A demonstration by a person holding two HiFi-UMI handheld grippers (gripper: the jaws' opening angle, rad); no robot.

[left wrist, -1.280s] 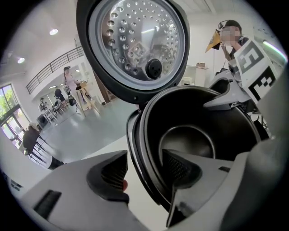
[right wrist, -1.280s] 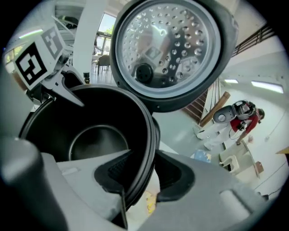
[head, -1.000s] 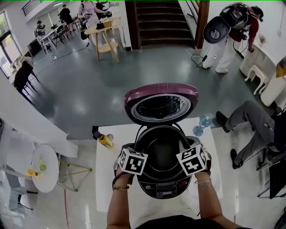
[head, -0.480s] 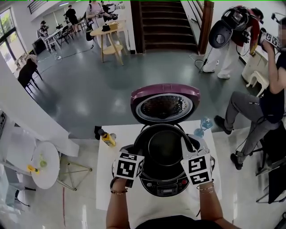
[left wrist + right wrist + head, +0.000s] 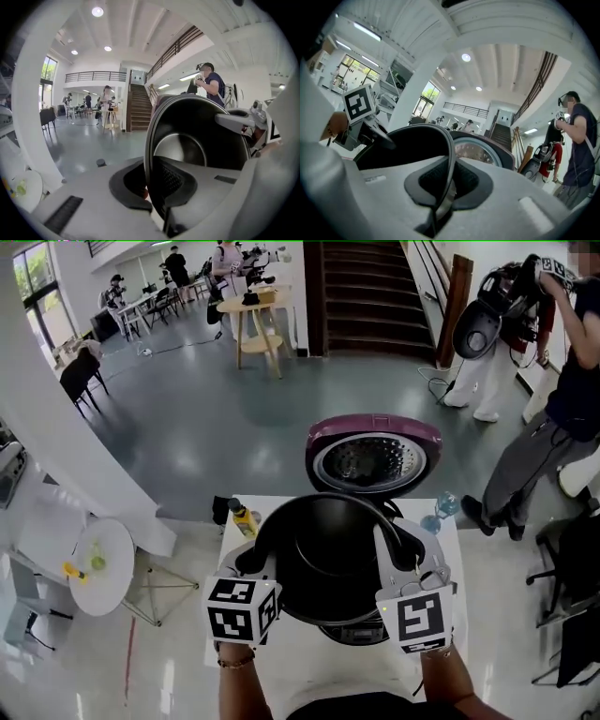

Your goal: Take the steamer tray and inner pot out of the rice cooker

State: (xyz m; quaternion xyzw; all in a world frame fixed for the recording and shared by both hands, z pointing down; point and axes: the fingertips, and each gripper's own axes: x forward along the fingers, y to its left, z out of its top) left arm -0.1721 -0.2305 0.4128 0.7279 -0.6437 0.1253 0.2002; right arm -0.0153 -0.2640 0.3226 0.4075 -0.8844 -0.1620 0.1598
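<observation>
We have the inner pot (image 5: 328, 554) up out of the rice cooker (image 5: 361, 632), and that is the change that matters. A second ago it sat sunk in the cooker body, with both grippers low at its rim and the left jaws not fully closed. Now the left gripper (image 5: 152, 192) is clenched on the rim at the pot's left side, and the right gripper (image 5: 443, 187) is clenched on the opposite side. The thin metal edge runs between each pair of pads.

The pot hangs between the two grippers and tilts its dark inside toward the left one. The cooker body lies below them, now mostly hidden by the pot, and the open purple lid (image 5: 373, 454) stands beyond them.

We judge the pot half of the task nearly done, with only setting it down on the table (image 5: 230, 554) left. We see no steamer tray in any view.
</observation>
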